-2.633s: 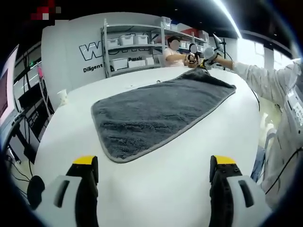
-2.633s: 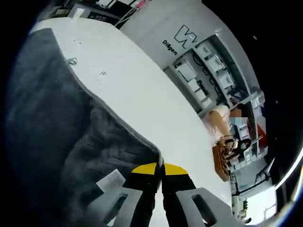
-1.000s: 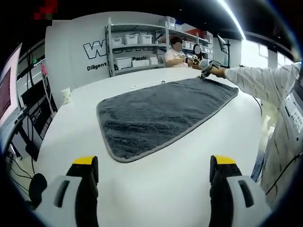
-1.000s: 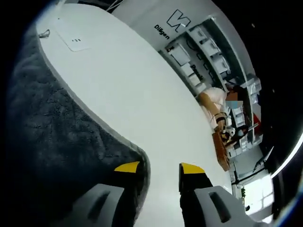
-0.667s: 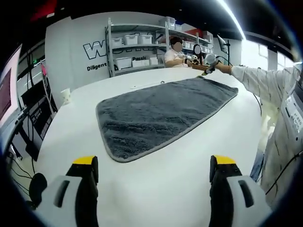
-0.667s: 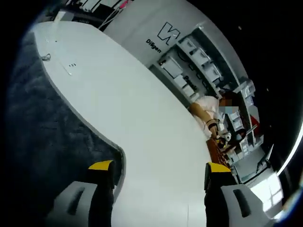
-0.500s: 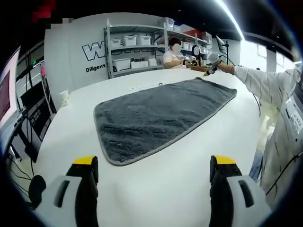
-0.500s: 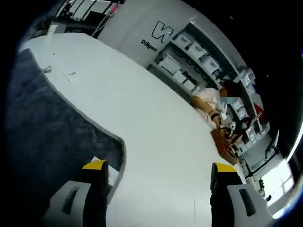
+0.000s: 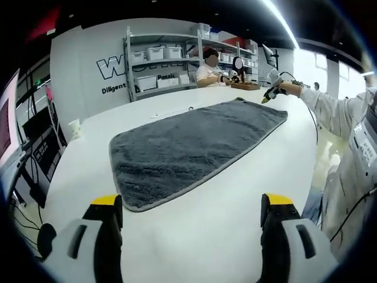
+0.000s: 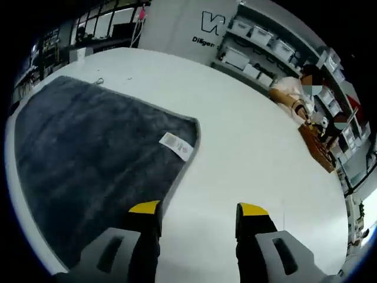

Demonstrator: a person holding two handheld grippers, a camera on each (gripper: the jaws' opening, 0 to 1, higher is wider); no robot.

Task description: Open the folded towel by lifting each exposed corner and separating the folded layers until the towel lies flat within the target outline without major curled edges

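Left gripper [image 9: 191, 203]: two chunky jaws, pale grey moulded housings with dark slot-shaped recesses, black inner faces, yellow caps on tips. Right gripper [image 10: 197, 209]: same build, grey bodies with dark oval slots, black fingers, yellow tip caps. In left gripper view, right gripper [image 9: 273, 93] appeared small, light grey with yellow tip. Person's sleeve [image 9: 330, 112] was pale, off-white, long, loosely creased; same pale garment covered torso [image 9: 353, 177], with thin dark cable running down front
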